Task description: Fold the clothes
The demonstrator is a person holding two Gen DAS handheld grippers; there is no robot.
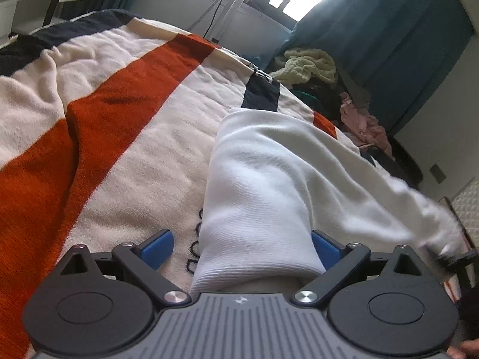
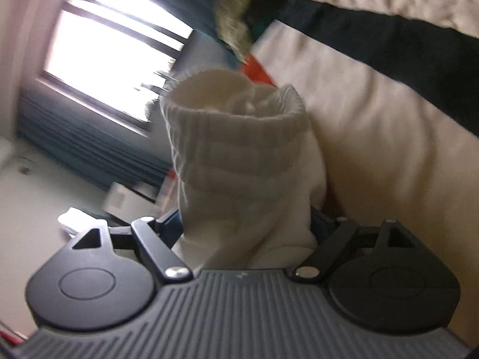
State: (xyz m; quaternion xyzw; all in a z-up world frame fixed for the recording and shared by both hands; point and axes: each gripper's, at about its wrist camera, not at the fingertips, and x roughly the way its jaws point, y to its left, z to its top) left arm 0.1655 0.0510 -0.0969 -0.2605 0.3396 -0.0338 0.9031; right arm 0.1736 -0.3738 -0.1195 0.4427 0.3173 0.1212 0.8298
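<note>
A white sock [image 1: 269,185] lies on the striped blanket [image 1: 119,125], with its ribbed end between the jaws of my left gripper [image 1: 242,248]. That gripper is open: the left blue pad [image 1: 158,248] stands clear of the sock, and the right pad [image 1: 326,249] is at its edge. The sock's far end runs right to a blurred dark gripper part [image 1: 458,257]. In the right wrist view a white sock cuff [image 2: 236,137] stands bunched and mouth-up between the wide jaws of my right gripper [image 2: 247,224]. It fills the gap, but I see no squeeze.
A pile of clothes sits at the bed's far edge, with a pale yellow knit [image 1: 308,65] and a pink garment [image 1: 362,119]. Teal curtains [image 1: 389,45] and a bright window [image 2: 113,51] stand behind it. A hand [image 1: 467,350] shows at the lower right.
</note>
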